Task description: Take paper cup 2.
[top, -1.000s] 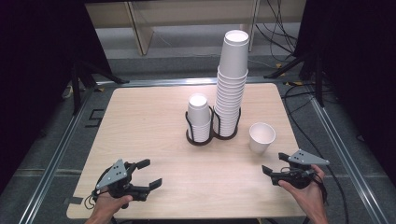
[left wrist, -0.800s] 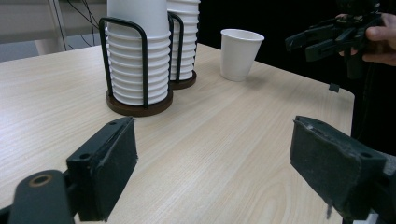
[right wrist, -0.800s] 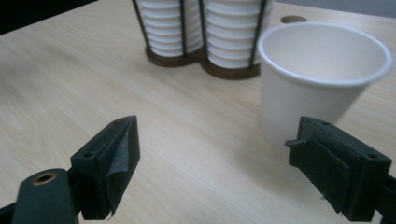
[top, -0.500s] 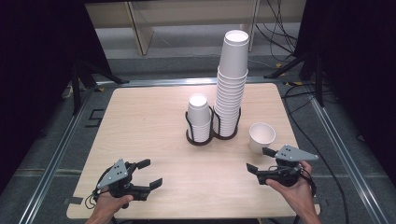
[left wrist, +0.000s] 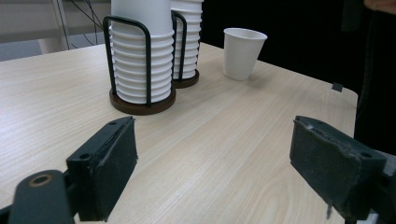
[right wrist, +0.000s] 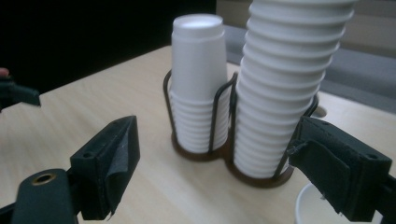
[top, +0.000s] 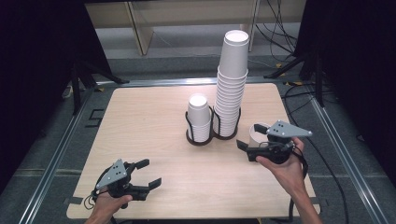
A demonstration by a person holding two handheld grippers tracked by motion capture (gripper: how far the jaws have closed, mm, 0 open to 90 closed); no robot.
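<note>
Two stacks of white paper cups stand upside down in a black wire holder (top: 212, 135) at the middle of the wooden table (top: 140, 121). The short stack (top: 199, 117) sits in the holder's left ring; the tall stack (top: 230, 88) fills the right ring and rises well above it. The two stacks stand just beside each other, parted by the wire uprights.

A single loose cup (top: 257, 135) stands upright, mouth up, on the table just to the right of the holder and apart from it. In the left gripper view this cup (left wrist: 243, 52) is seen clear of the holder's base, with bare table around it.

The right gripper (top: 250, 142) is held in the person's right hand (top: 285, 163), above the table at the loose cup. Its jaws stand wide apart and hold nothing. In the right gripper view the cup's rim (right wrist: 322, 207) lies low beside the right-hand jaw; whether the jaw touches it cannot be told. The tall stack and holder stand directly ahead of these jaws, close to the cup.

The left gripper (top: 148, 173) lies low at the table's near left corner, in the left hand (top: 109, 203), well apart from all cups. Its jaws are parted and empty.
</note>
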